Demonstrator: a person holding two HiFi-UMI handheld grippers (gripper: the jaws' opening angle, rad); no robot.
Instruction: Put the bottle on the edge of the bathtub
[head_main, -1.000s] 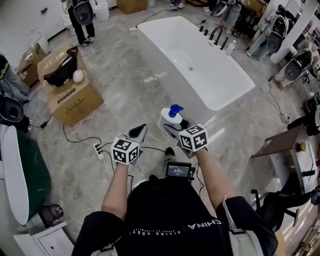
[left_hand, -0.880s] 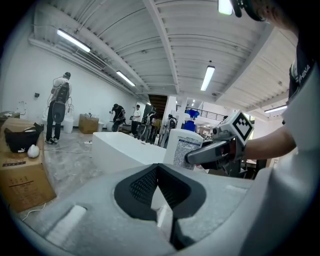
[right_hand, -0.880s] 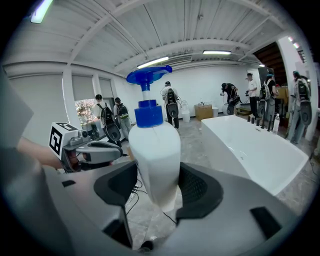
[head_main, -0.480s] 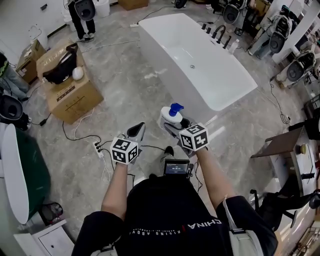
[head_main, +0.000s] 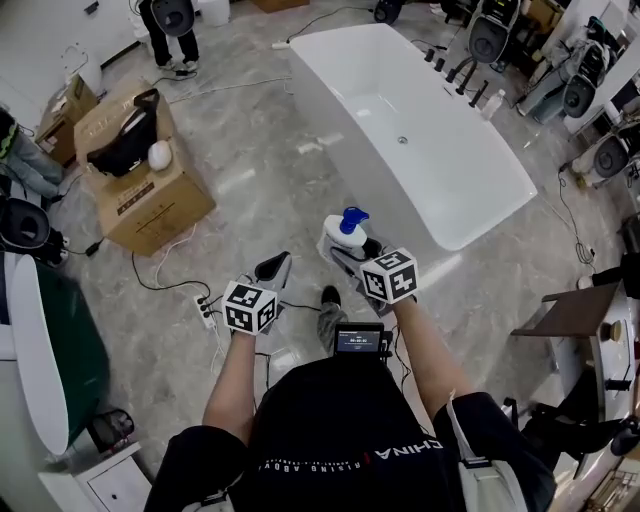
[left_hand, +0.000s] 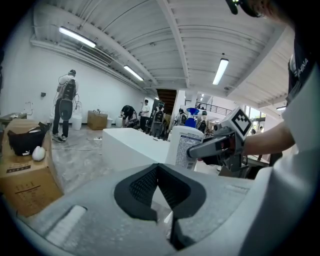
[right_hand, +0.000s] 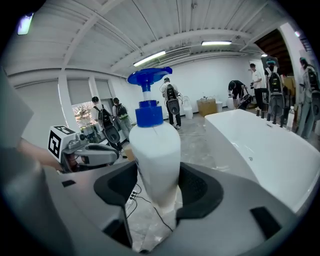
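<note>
A white pump bottle (head_main: 342, 236) with a blue pump head is held upright over the floor, my right gripper (head_main: 352, 252) shut on its body. In the right gripper view the bottle (right_hand: 154, 150) fills the space between the jaws of the right gripper (right_hand: 157, 187). The white bathtub (head_main: 322, 78) stands ahead and to the right, its near end a short way beyond the bottle. My left gripper (head_main: 272, 270) hangs to the left of the bottle, shut and empty. In the left gripper view its jaws meet, and the bottle (left_hand: 181, 146) shows in front of the tub (left_hand: 130, 145).
A cardboard box (head_main: 150, 200) with a black bag on it sits on the floor to the left. A power strip (head_main: 205, 308) and cables lie near my feet. Black faucets (head_main: 460, 72) line the tub's far side. A person (head_main: 170, 25) stands at the back.
The view has moved forward: the bathtub now lies nearer and further right in the head view. Both grippers keep their places in front of the body, the bottle still gripped.
</note>
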